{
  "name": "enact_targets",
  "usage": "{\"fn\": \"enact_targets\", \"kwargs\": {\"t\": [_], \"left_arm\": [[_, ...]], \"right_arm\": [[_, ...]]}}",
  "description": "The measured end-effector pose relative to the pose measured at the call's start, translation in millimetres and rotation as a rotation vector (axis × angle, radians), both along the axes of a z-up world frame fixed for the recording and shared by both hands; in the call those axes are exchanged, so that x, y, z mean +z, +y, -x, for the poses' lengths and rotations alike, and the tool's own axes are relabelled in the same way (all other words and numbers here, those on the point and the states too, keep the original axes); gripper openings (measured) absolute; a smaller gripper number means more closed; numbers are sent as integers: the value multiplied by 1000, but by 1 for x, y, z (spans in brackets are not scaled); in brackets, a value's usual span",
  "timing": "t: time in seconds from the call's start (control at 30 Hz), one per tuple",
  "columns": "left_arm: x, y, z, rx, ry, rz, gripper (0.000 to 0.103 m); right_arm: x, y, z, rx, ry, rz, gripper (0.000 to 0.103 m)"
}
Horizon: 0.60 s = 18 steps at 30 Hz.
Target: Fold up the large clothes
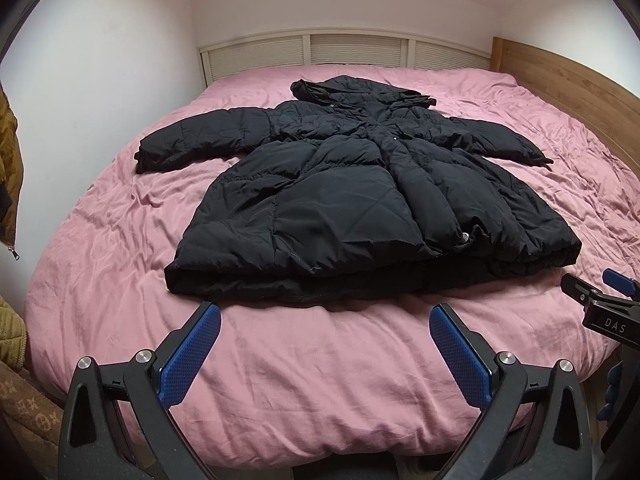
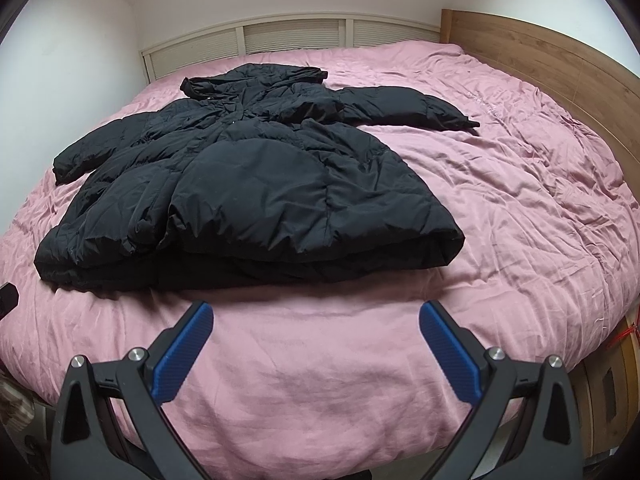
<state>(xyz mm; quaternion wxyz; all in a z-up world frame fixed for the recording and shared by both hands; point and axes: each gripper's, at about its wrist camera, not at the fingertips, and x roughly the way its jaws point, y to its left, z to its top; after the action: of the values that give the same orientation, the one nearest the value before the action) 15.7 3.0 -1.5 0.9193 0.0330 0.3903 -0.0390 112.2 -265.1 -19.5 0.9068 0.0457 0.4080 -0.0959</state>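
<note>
Pink bed [image 1: 320, 380] holds black coat [image 1: 360, 200]; wide margins front, right.

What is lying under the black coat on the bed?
The black coat rests directly on the pink bedcover, which shows all around it. Whether anything lies between them is hidden by the coat.

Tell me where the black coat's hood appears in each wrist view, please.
Left wrist view: the hood sits top centre, at the coat's far end.
Right wrist view: the hood sits upper left of centre.
Shared landmark: the white slatted headboard just behind it.
</note>
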Motion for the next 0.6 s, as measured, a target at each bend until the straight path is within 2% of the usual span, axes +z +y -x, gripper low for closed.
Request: {"fn": "enact_targets", "kwargs": {"t": [0.17, 0.47, 0.6], "left_arm": [[3, 9, -5, 52, -25, -34, 102], [12, 33, -50, 56, -56, 45, 102], [13, 56, -83, 67, -31, 126, 102]], "right_arm": [[4, -1, -10, 10, -11, 3, 103], [9, -4, -45, 20, -16, 9, 103], [11, -9, -62, 13, -24, 15, 103]]}}
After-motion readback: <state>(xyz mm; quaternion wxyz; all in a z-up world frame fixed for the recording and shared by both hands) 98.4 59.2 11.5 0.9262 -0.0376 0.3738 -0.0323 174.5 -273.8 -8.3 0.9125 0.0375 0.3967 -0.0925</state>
